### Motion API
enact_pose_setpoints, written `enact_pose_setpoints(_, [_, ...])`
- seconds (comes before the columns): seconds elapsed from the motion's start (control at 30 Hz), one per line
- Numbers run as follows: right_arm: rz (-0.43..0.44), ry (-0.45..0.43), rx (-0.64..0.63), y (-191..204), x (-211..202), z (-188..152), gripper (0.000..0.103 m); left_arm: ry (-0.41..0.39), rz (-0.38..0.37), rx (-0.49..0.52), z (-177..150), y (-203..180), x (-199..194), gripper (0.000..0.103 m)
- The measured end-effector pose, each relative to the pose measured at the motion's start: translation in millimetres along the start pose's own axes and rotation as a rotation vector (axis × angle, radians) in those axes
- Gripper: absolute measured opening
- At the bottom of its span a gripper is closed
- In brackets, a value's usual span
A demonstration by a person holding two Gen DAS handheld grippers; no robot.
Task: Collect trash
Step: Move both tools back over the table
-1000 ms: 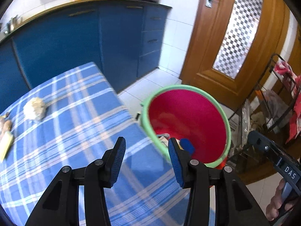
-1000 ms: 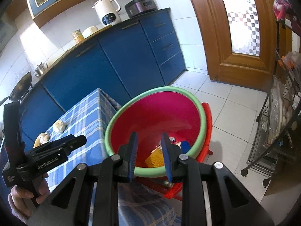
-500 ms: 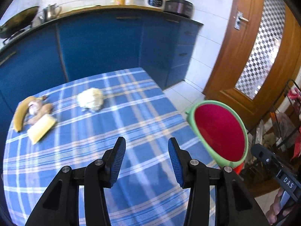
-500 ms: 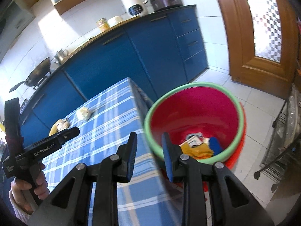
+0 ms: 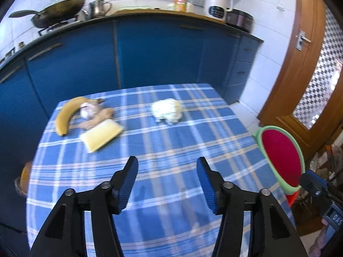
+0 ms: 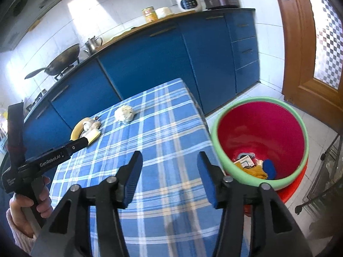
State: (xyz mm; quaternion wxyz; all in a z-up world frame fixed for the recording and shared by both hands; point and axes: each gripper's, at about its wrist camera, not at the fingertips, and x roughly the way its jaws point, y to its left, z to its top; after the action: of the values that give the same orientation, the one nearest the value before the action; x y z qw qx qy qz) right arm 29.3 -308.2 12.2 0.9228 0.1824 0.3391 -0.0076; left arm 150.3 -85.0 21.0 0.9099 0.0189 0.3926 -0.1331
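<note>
read "genrobot.ai" on the left gripper (image 6: 70, 147), jaws opening, empty. counted one banana (image 5: 66, 113), one yellow sponge (image 5: 103, 135), one crumpled tissue (image 5: 168, 113) on the desk (image 5: 171, 171). right gripper (image 6: 169, 177) opening, empty. one bin (image 6: 261, 128) beside, trash inside.

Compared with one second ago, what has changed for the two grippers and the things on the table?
Both grippers have swung away from the red bin toward the table. The left gripper and the right gripper are opening, with nothing between their jaws. The banana, yellow sponge and crumpled paper lie where they were; the trash in the bin is unchanged.
</note>
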Motion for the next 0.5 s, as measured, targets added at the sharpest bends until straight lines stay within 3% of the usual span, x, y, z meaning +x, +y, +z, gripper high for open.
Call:
enact_pose_setpoints(0.1, [0.006, 0.009, -0.018, 11, 4, 1, 0.058, -0.009, 0.045, -0.004, 2, 18, 0, 0.067])
enact_pose_setpoints(0.3, [0.009, 0.034, -0.048, 31, 17, 3, 0.060, 0.002, 0.101, -0.015, 13, 58, 10, 0.068])
enact_pose_setpoints(0.5, [0.011, 0.063, -0.055, 47, 34, 7, 0.060, 0.065, 0.117, -0.010, 26, 91, 41, 0.068])
